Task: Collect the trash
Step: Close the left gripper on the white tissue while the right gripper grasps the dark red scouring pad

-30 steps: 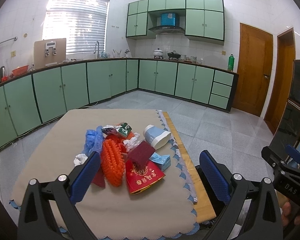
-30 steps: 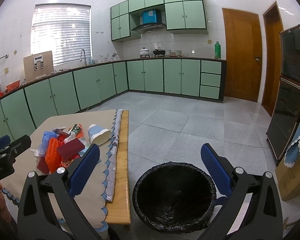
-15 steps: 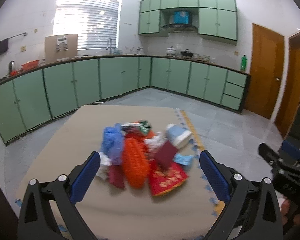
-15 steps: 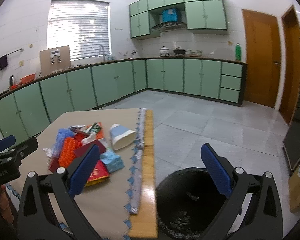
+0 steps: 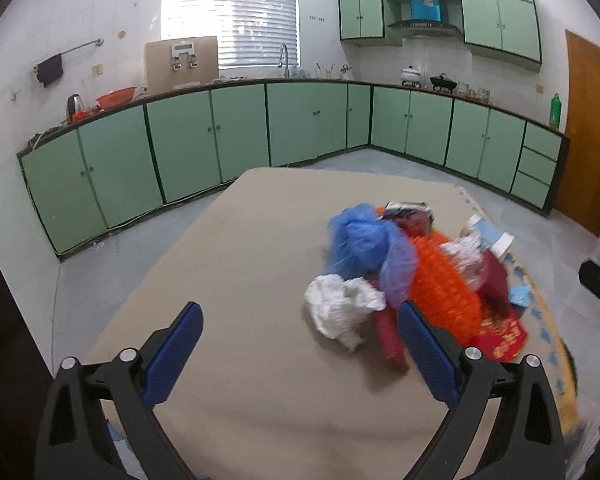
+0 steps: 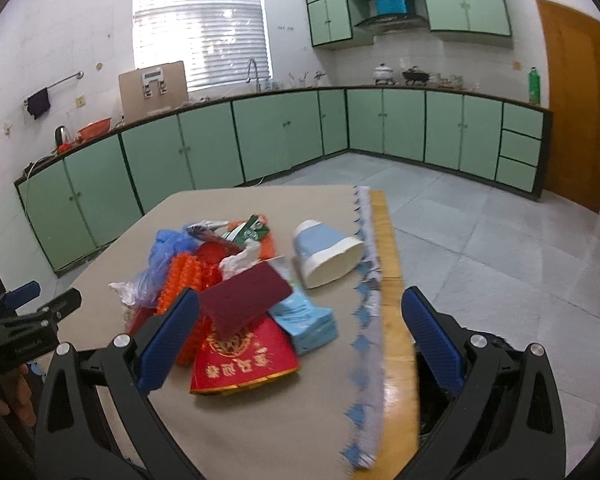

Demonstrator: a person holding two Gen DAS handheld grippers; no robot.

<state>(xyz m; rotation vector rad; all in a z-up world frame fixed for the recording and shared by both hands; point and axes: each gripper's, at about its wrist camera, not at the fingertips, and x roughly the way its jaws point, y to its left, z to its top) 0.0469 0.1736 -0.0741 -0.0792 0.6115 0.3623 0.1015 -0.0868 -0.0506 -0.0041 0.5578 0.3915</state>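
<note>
A pile of trash lies on the beige-covered table (image 5: 228, 264): a white crumpled tissue (image 5: 340, 312), a blue plastic bag (image 5: 364, 240), an orange frilly piece (image 5: 440, 280) and a red packet (image 5: 500, 336). In the right wrist view I see the red packet (image 6: 240, 356), a dark red card (image 6: 248, 296), a light blue tissue pack (image 6: 308, 320) and a white-and-blue cup (image 6: 324, 252) on its side. My left gripper (image 5: 298, 340) is open and empty, left of the pile. My right gripper (image 6: 300, 324) is open and empty, above the pile's near side.
A black trash bin (image 6: 432, 396) sits on the floor under the table's right edge, mostly hidden. Green cabinets (image 5: 180, 152) line the walls. A wooden door (image 6: 572, 100) is at the right. The tablecloth's scalloped edge (image 6: 364, 320) hangs by the wooden table rim.
Both grippers have swung left. The left gripper now faces the table's left part with the pile to its right. The right gripper has moved from over the bin to over the pile.
</note>
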